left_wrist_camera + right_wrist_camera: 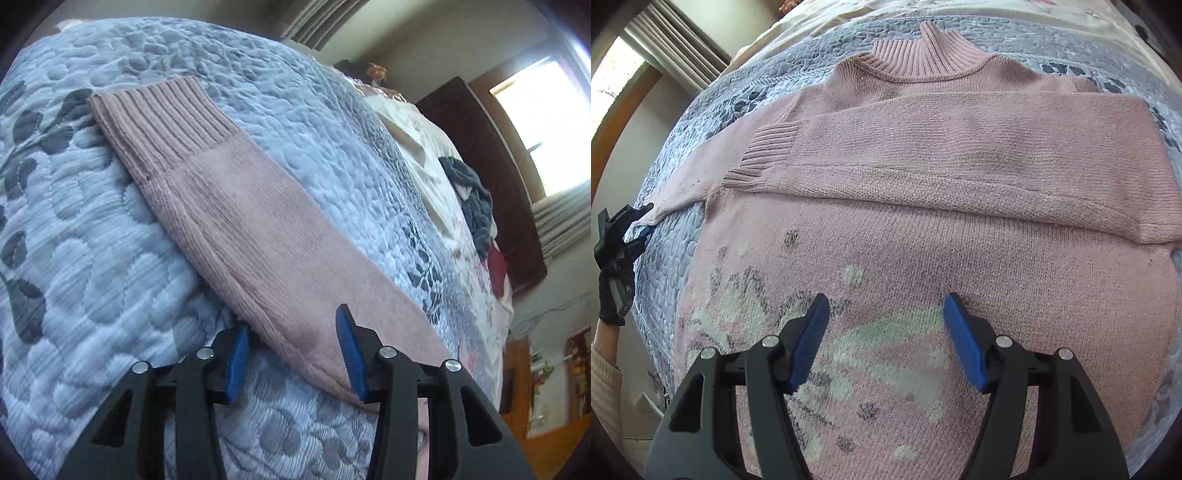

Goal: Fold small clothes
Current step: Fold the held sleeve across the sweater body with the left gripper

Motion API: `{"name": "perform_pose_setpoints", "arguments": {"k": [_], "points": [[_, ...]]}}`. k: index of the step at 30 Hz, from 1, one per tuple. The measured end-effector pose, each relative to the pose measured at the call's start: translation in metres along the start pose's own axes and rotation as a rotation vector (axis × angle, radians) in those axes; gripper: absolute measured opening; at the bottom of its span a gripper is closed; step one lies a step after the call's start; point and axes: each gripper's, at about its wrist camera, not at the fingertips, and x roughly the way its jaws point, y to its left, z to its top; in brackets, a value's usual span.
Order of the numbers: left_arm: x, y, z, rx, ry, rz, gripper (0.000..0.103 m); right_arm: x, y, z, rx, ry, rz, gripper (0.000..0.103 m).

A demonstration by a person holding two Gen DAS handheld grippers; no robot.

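Two grippers are over the bed, both with their blue pads spread wide and nothing pinched between them. The pink sweater [923,221] lies flat on the grey-blue quilted bedspread [768,88], collar away from the person, with one sleeve [960,155] already folded straight across the chest so its ribbed cuff ends near the opposite armpit. The right gripper [882,332] hangs over the lower front of the sweater, above the pale flower pattern knitted there, fingers pointing toward the collar. The other sleeve [240,206] stretches out sideways across the quilt, cuff farthest away. The left gripper [293,350] straddles that sleeve; whether its pads touch the knit I cannot tell. From the right wrist view, the left gripper sits at the bed's edge, held by a black-gloved hand [613,295] with a cream sleeve behind it.
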Motion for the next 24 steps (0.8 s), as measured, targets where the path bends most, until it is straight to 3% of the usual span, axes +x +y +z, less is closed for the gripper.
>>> {"name": "perform_pose_setpoints", "arguments": {"k": [6, 10, 14, 18, 24], "points": [[0.013, 0.005, 0.024, -0.020, -0.040, -0.011, 0.043, 0.003, -0.002, 0.000, 0.005, -0.001, -0.003, 0.064], [0.020, -0.005, 0.028, 0.028, -0.042, 0.041, 0.043, 0.006, -0.003, -0.001, 0.003, -0.004, -0.007, 0.065], [0.020, -0.011, 0.027, 0.064, -0.043, 0.096, 0.021, 0.005, -0.003, -0.001, 0.005, -0.008, -0.005, 0.065], [0.015, -0.014, 0.026, 0.090, -0.048, 0.106, 0.013, 0.002, -0.006, -0.002, 0.014, -0.006, 0.010, 0.064], [0.000, -0.044, 0.016, 0.150, -0.082, 0.060, 0.009, -0.007, -0.011, -0.003, 0.033, -0.011, 0.020, 0.063]]}}
